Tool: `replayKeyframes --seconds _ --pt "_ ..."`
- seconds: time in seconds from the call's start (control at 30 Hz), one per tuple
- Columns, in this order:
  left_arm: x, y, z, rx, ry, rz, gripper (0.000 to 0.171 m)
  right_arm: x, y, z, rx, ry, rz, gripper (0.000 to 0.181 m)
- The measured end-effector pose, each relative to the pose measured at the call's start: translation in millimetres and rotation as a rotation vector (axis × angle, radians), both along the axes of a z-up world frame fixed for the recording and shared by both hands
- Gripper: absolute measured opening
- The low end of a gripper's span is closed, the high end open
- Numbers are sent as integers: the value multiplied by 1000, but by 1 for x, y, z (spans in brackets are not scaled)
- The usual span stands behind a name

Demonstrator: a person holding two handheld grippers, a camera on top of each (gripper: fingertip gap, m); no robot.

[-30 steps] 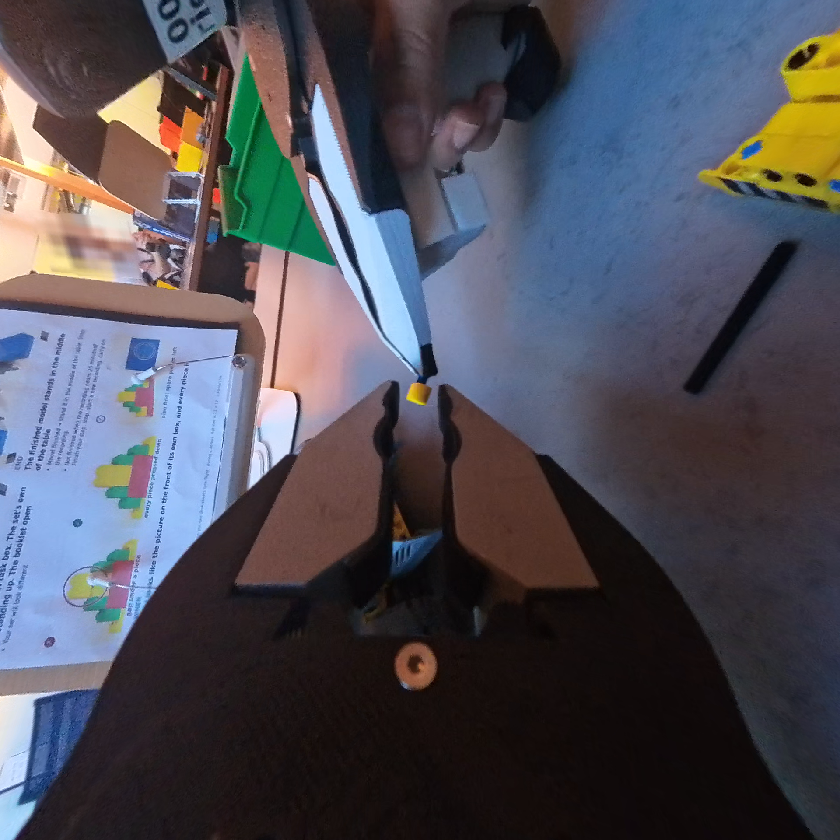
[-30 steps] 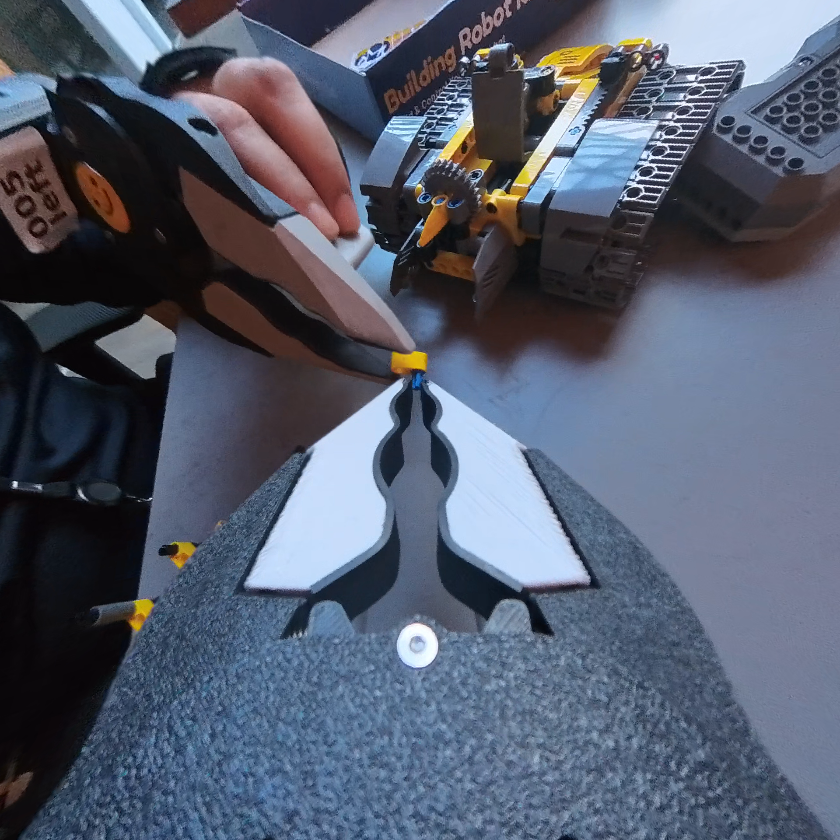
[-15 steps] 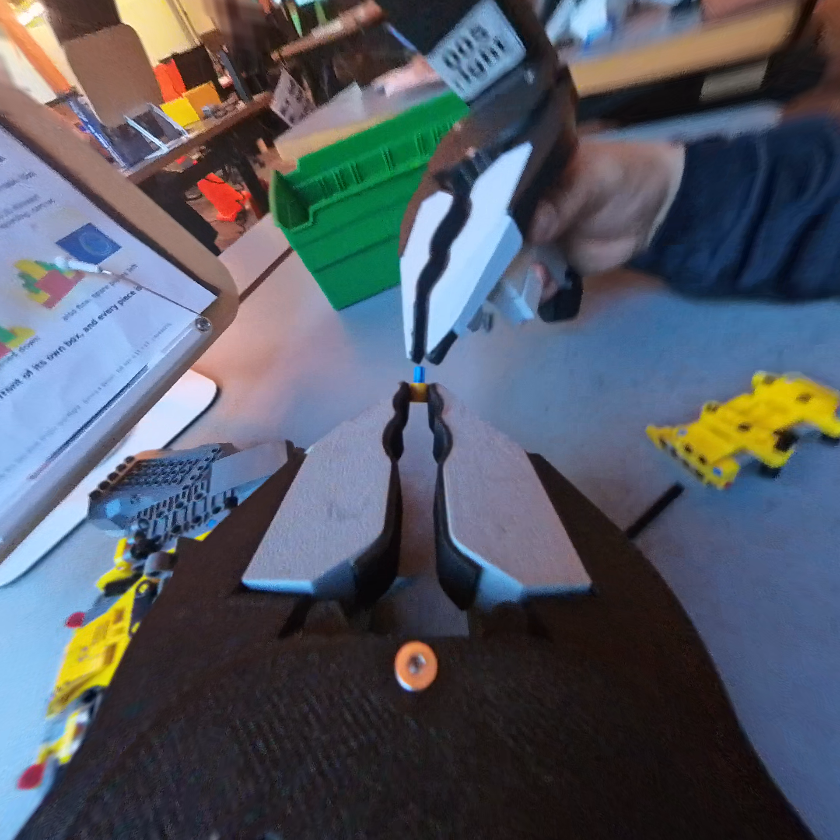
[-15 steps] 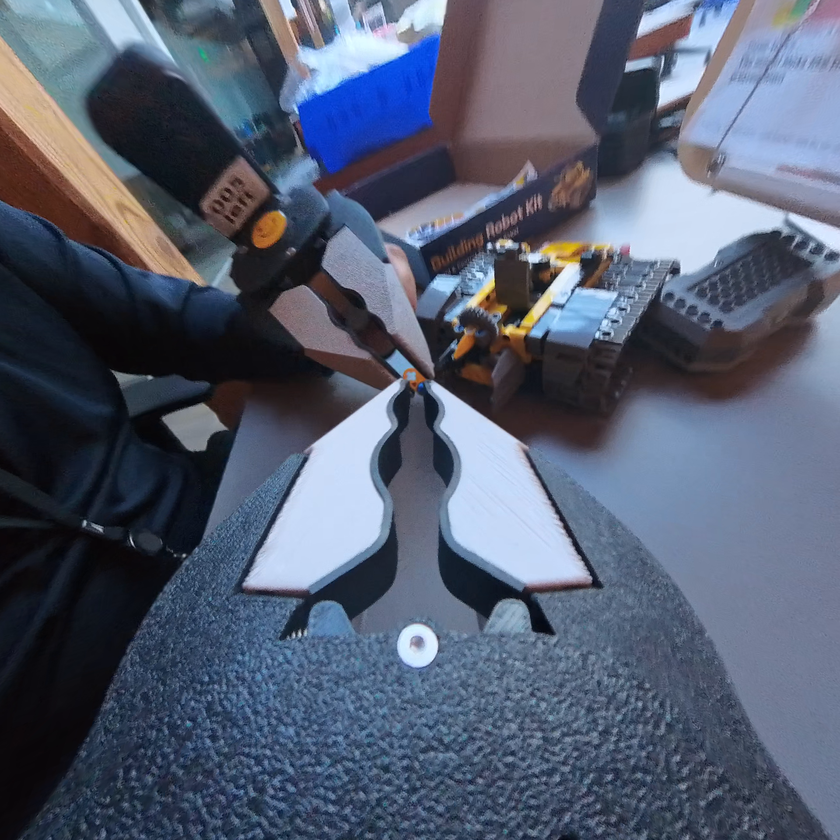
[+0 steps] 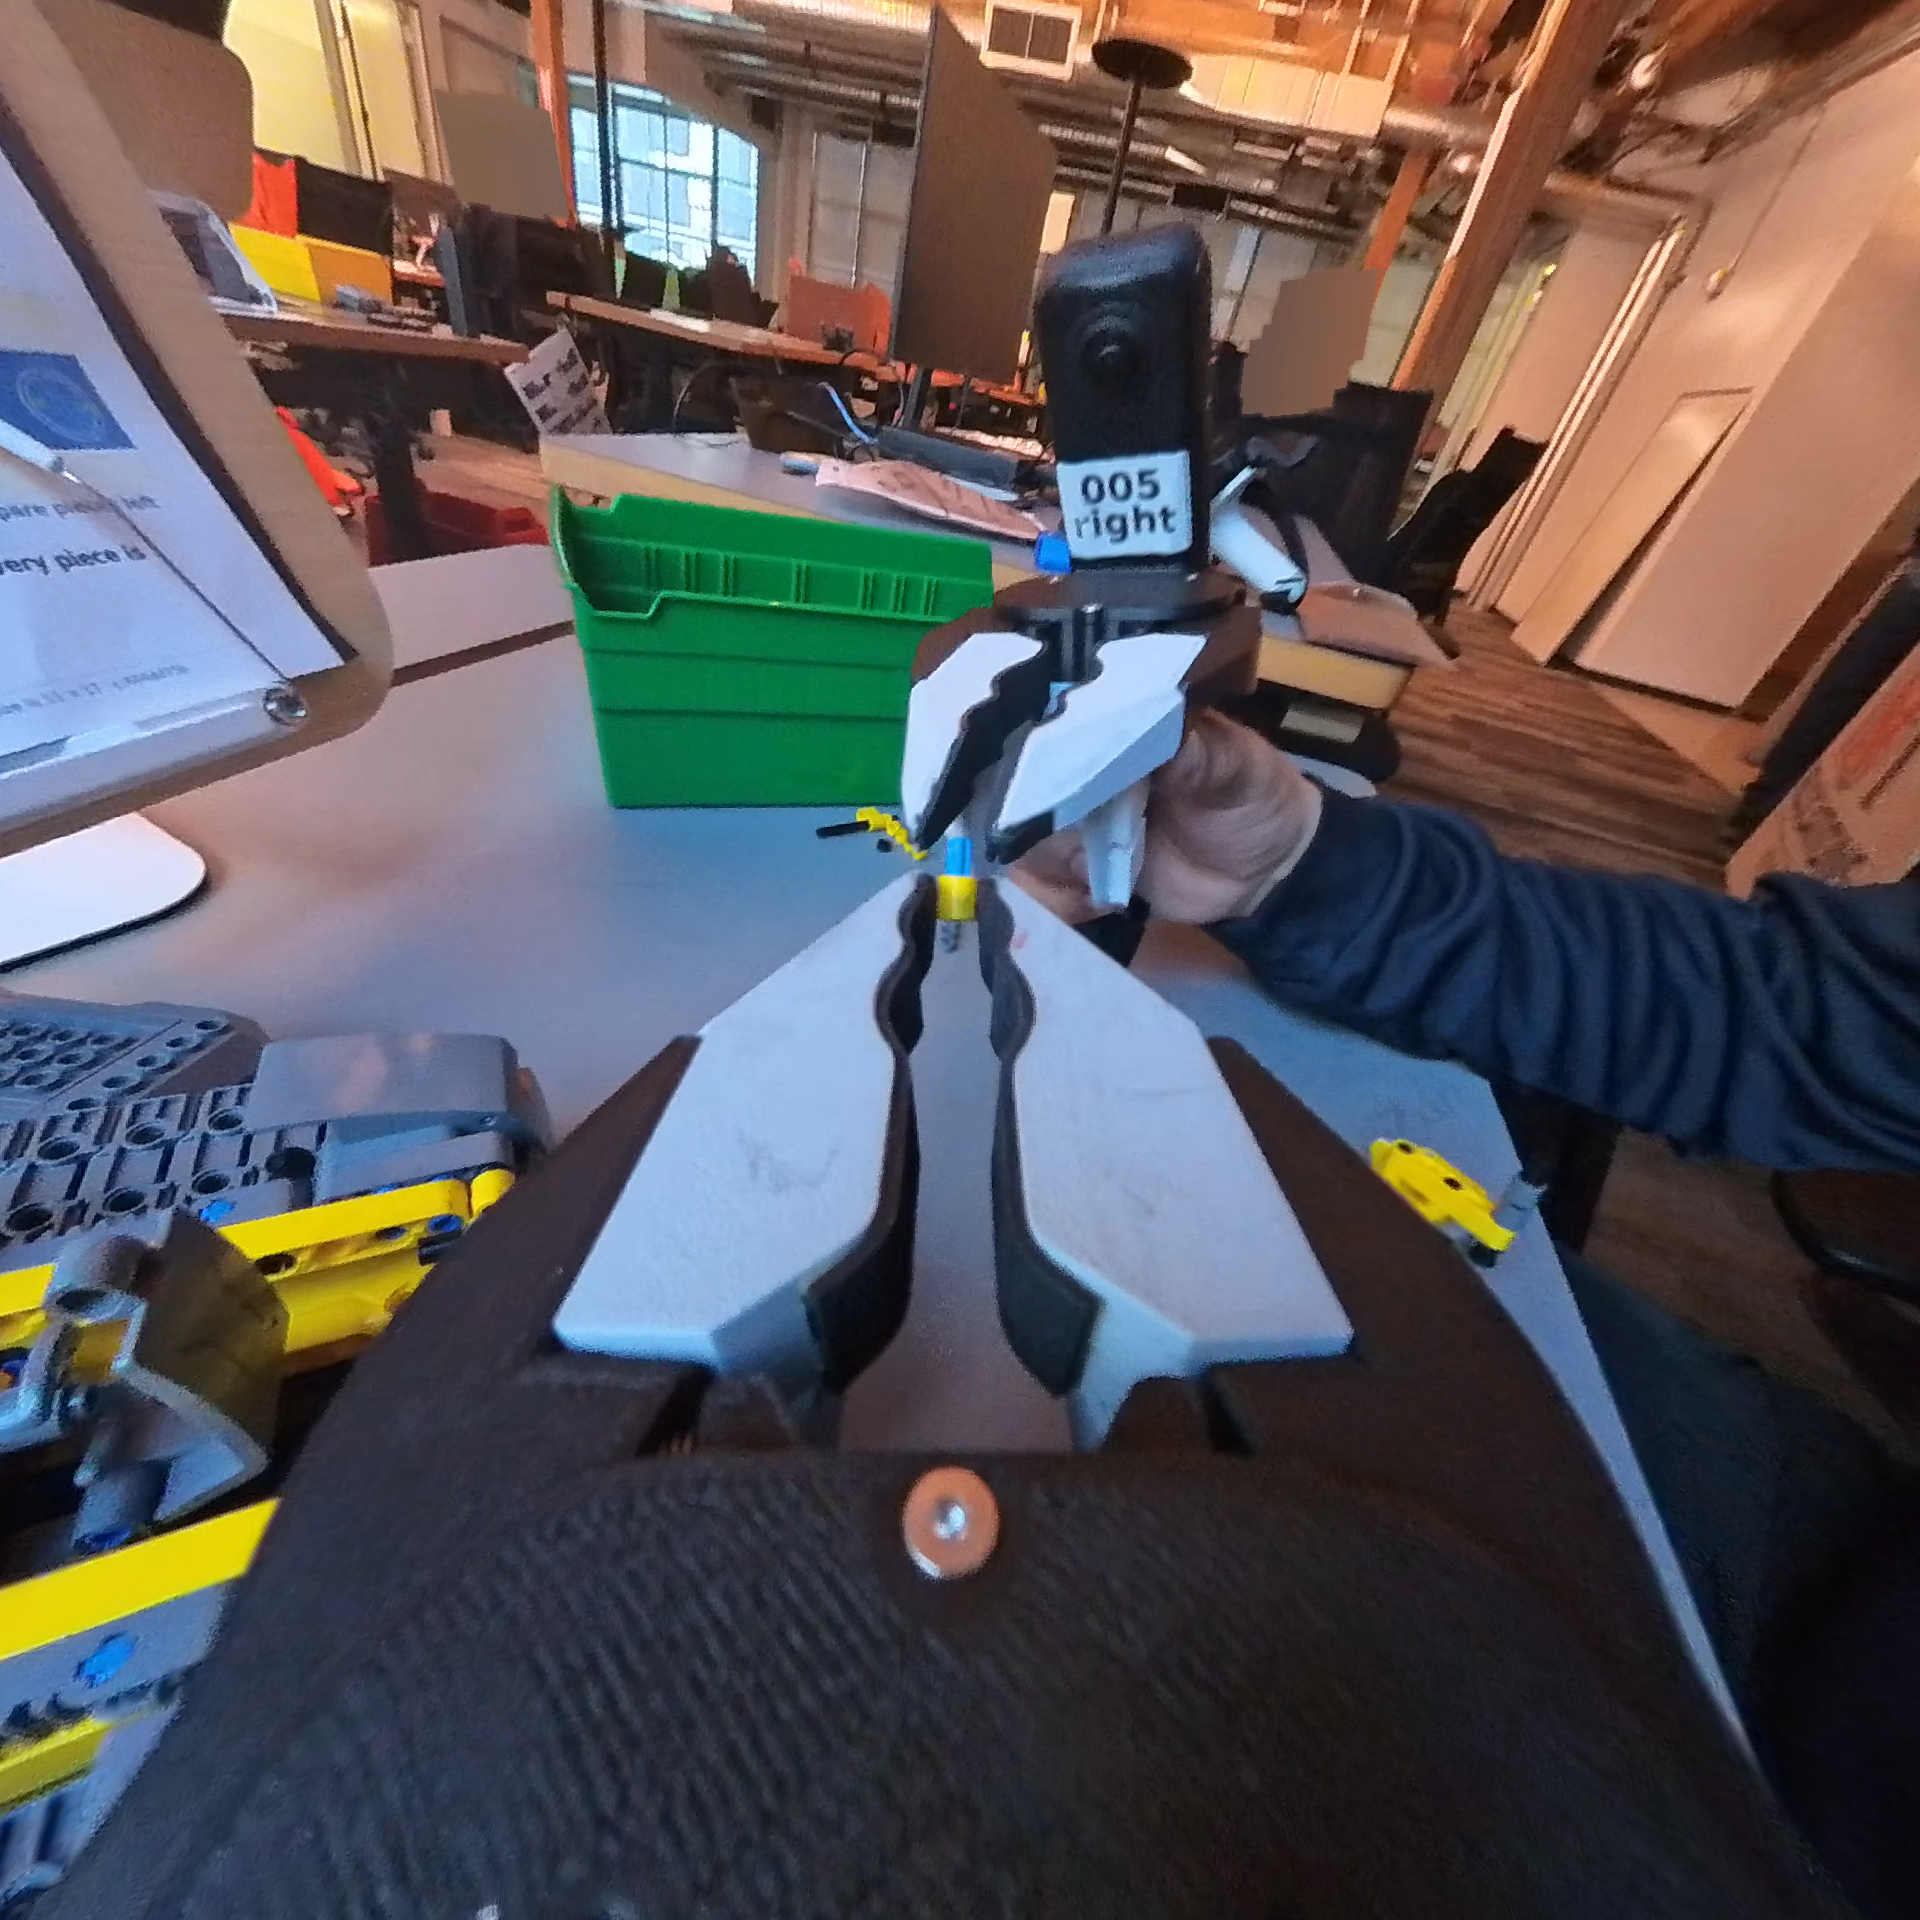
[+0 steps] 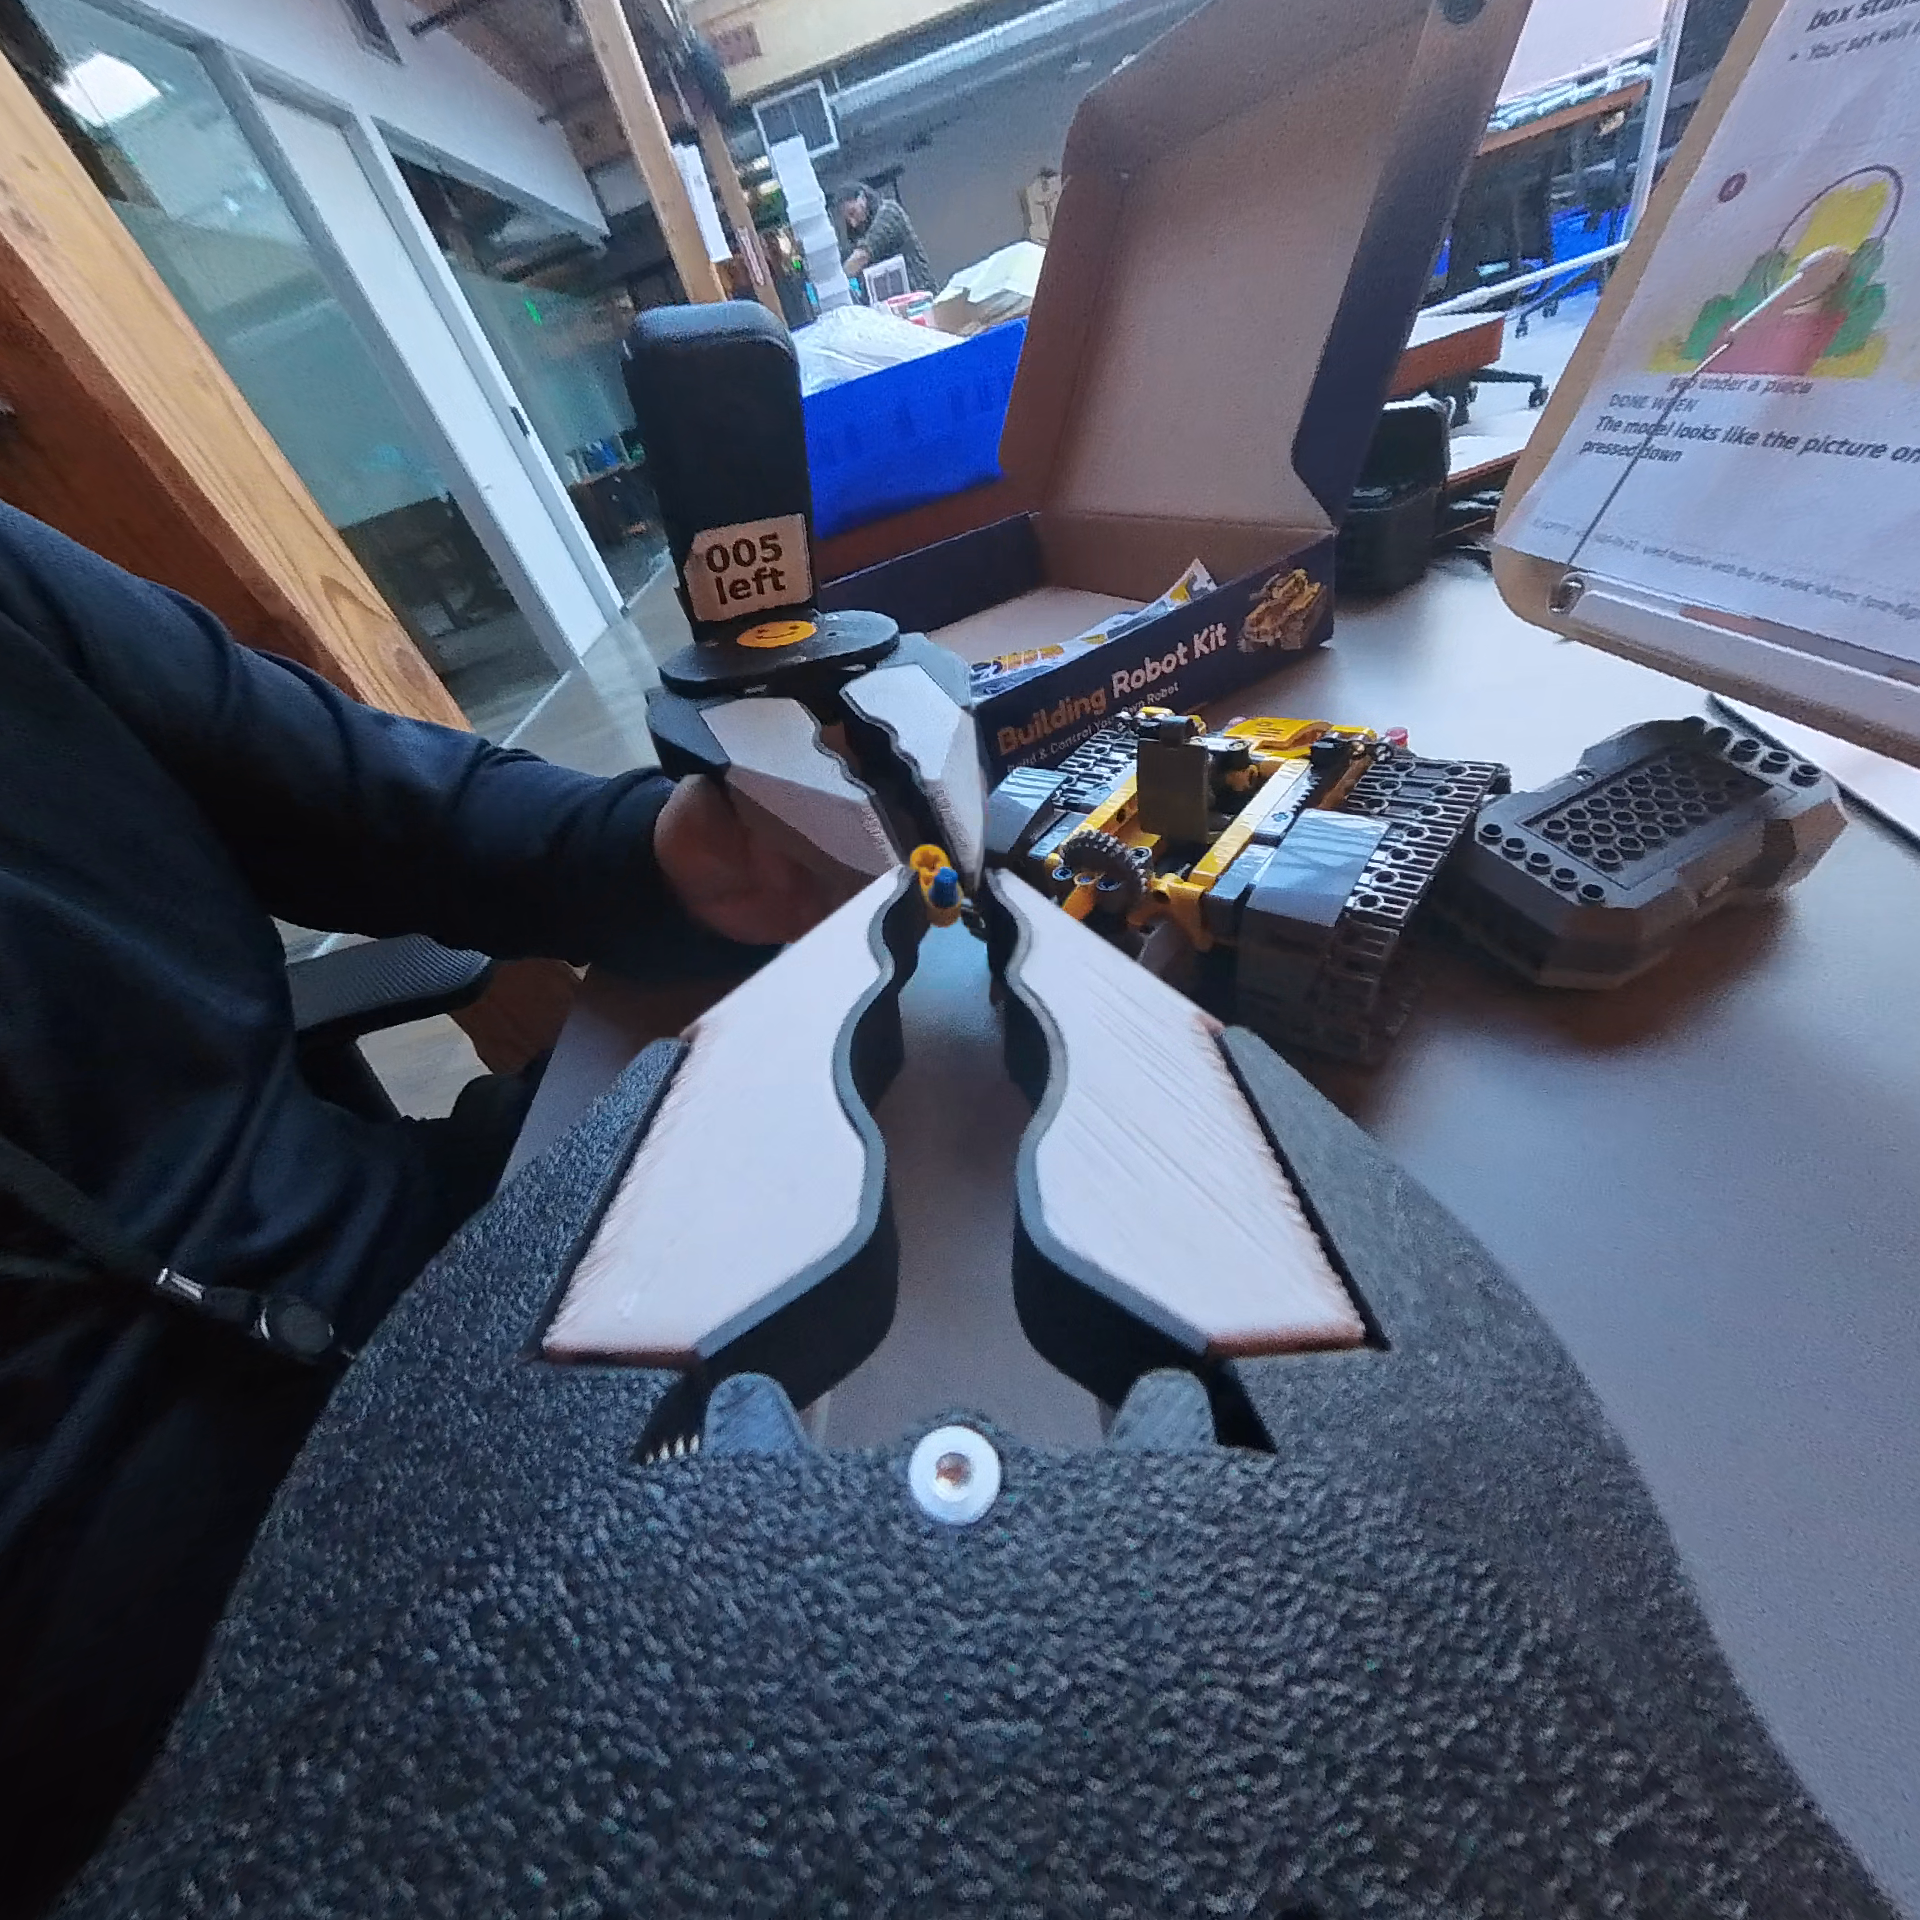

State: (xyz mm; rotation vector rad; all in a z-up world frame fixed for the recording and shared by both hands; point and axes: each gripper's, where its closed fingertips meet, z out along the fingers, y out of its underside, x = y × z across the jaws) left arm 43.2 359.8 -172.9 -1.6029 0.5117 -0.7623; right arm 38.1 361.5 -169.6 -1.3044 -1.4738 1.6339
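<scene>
My left gripper (image 5: 952, 902) is shut on a small yellow connector (image 5: 954, 900) with a blue pin (image 5: 957, 858) sticking out of its front. My right gripper (image 6: 951, 899) faces it tip to tip and is open, with its fingertips to either side of the blue pin (image 6: 943, 889) and a gap around it. In the left wrist view the right gripper (image 5: 961, 836) hangs just above the pin, held by a hand in a dark sleeve. In the right wrist view the left gripper (image 6: 943, 871) pinches the yellow connector (image 6: 928, 862).
A yellow and grey tracked model (image 6: 1247, 862) and a dark grey studded panel (image 6: 1652, 831) sit on the table. An open cardboard box (image 6: 1195, 416), a green bin (image 5: 769, 665), an instruction board (image 5: 135, 520), a small yellow subassembly (image 5: 1439, 1190) and a loose yellow-black axle piece (image 5: 878, 826) stand around. The tips of both grippers are at nearly the same place.
Both grippers have swung up from pointing at the table to level. The right gripper, earlier shut on the blue pin, has opened. The left gripper has closed on and keeps the yellow connector.
</scene>
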Motion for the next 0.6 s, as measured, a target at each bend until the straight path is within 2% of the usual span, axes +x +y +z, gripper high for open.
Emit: replayKeyframes --seconds 0.33,0.6 --pt "0 1 2 -54 -112 -3 6 -7 -3 3 -40 38 -14 1" --pt "1 1 -4 4 55 39 6 -10 -7 1 -88 10 -8 1"
